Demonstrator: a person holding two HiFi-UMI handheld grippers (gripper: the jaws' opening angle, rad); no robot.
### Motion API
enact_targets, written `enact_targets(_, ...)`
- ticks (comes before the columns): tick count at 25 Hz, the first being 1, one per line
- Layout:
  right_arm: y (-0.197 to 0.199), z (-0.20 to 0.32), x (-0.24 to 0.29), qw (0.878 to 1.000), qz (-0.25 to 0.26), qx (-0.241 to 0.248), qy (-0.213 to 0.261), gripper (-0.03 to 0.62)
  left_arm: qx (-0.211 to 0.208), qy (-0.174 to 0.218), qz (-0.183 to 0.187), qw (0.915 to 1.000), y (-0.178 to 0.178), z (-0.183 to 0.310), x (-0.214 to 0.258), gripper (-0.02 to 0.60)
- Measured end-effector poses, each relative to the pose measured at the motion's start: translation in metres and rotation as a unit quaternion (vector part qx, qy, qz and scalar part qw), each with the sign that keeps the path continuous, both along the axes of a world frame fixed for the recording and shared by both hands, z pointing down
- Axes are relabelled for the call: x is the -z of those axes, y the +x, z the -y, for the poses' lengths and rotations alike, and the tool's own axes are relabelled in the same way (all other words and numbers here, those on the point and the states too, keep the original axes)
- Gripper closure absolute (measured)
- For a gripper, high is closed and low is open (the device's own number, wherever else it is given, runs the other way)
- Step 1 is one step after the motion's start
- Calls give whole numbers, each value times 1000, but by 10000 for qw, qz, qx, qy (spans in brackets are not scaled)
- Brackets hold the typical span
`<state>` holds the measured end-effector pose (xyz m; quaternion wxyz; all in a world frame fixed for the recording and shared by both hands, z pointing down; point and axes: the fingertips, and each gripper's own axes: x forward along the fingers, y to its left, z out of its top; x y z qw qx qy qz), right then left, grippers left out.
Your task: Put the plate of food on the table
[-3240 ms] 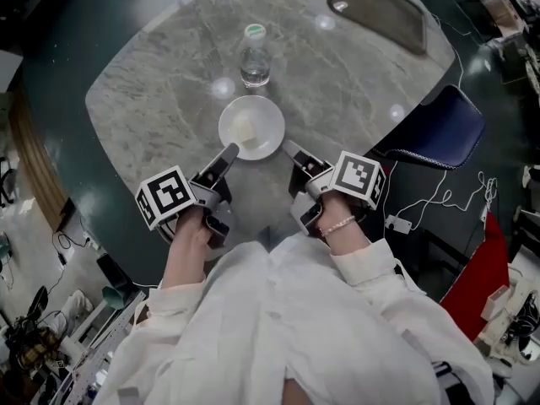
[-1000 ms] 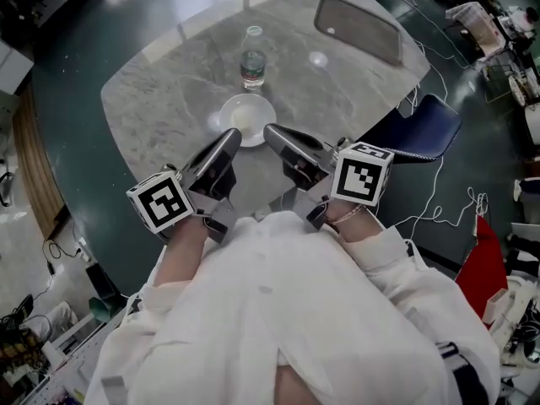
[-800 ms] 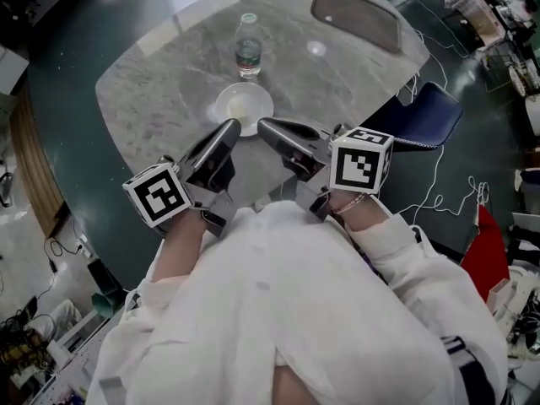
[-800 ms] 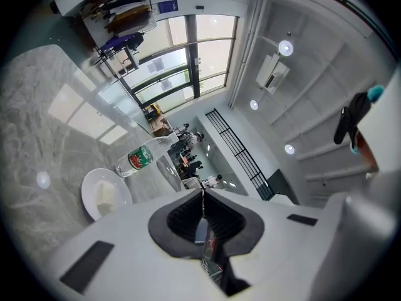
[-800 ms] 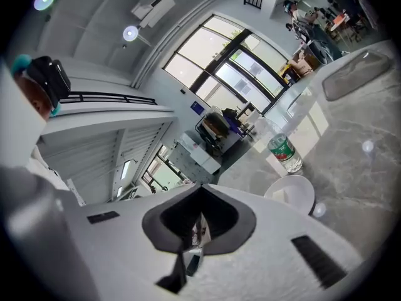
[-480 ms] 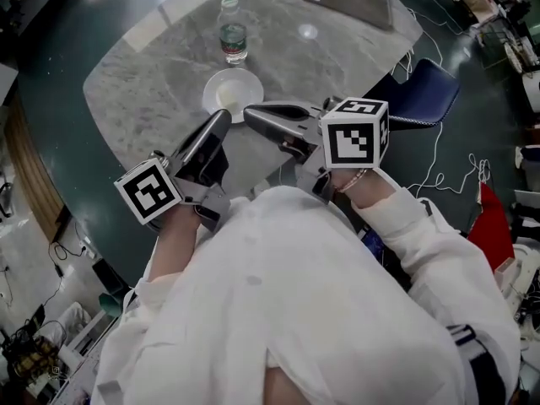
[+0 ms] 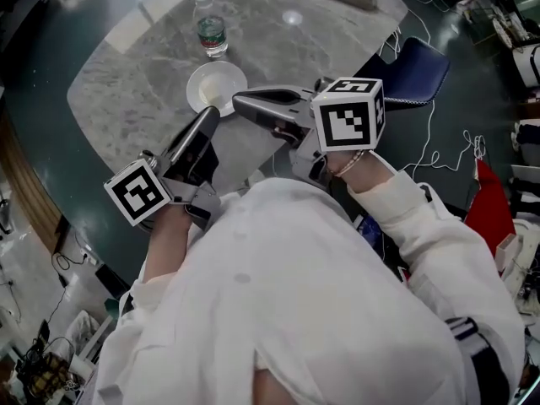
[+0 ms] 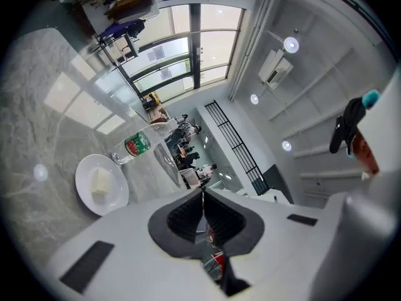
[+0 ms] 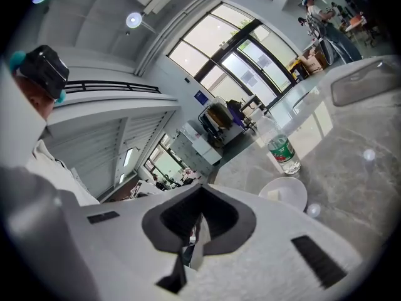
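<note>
Head view: the marble table (image 7: pixel 118 99) fills the upper left. The left gripper (image 7: pixel 210 112) and right gripper (image 7: pixel 237 100) have jaws pressed together, empty. Just above their tips, untouched, the plate (image 7: pixel 223 78) rests on the table, below a bottle (image 7: pixel 209 25).

Round white plate (image 7: pixel 217 87), shallow, plain rim, set flat and level on a grey stone table (image 7: pixel 126 99) with pale veins. In the upper left of the head view, well in from the table's rounded edge. On the plate, a single pale yellowish block of food (image 7: pixel 209 96), small and squarish, lying near the middle. Same plate at lower left in the left gripper view, lower right in the right gripper view. Table top glossy, dotted with reflected lights.
</note>
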<state>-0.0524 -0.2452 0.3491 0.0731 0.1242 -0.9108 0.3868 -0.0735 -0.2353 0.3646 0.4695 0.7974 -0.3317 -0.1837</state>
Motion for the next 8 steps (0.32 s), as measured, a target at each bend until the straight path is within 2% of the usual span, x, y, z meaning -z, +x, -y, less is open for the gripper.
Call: enact_targets(8,11,10,3,10000,-63,-30,21,592,-39,111,199,9997,9,8,2,561)
